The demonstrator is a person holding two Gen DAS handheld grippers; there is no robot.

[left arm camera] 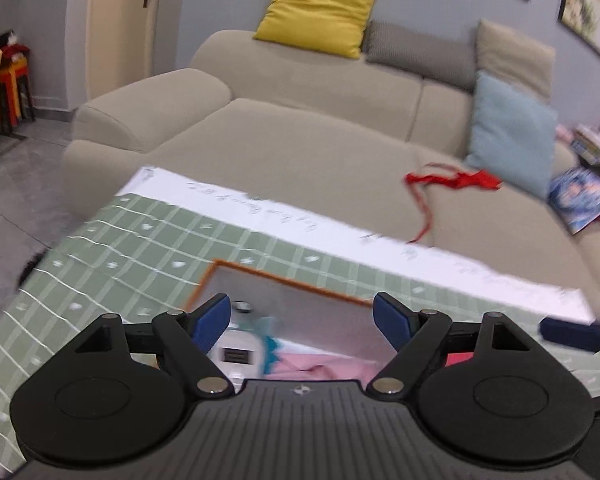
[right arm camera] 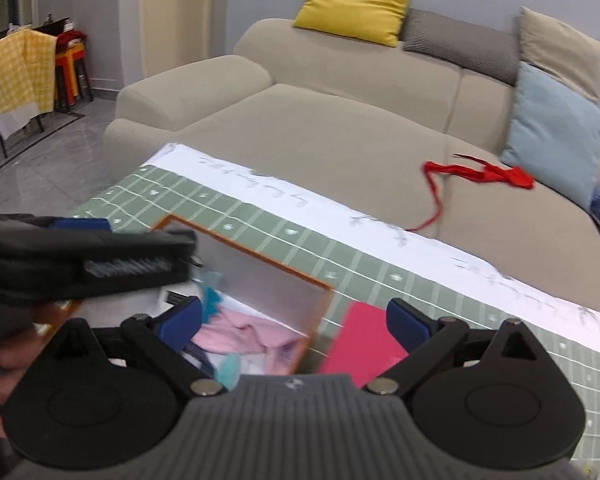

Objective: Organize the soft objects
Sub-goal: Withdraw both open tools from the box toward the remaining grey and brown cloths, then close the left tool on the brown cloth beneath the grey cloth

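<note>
Both wrist views overlook box (left arm camera: 284,276), facing sofa (right arm camera: 340,128).

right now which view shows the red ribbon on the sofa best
The right wrist view: the red ribbon lies sharp and whole on the sofa, its tail trailing down toward the table. The left wrist view shows the same ribbon blurred, but otherwise complete, beside the light blue cushion.
</note>
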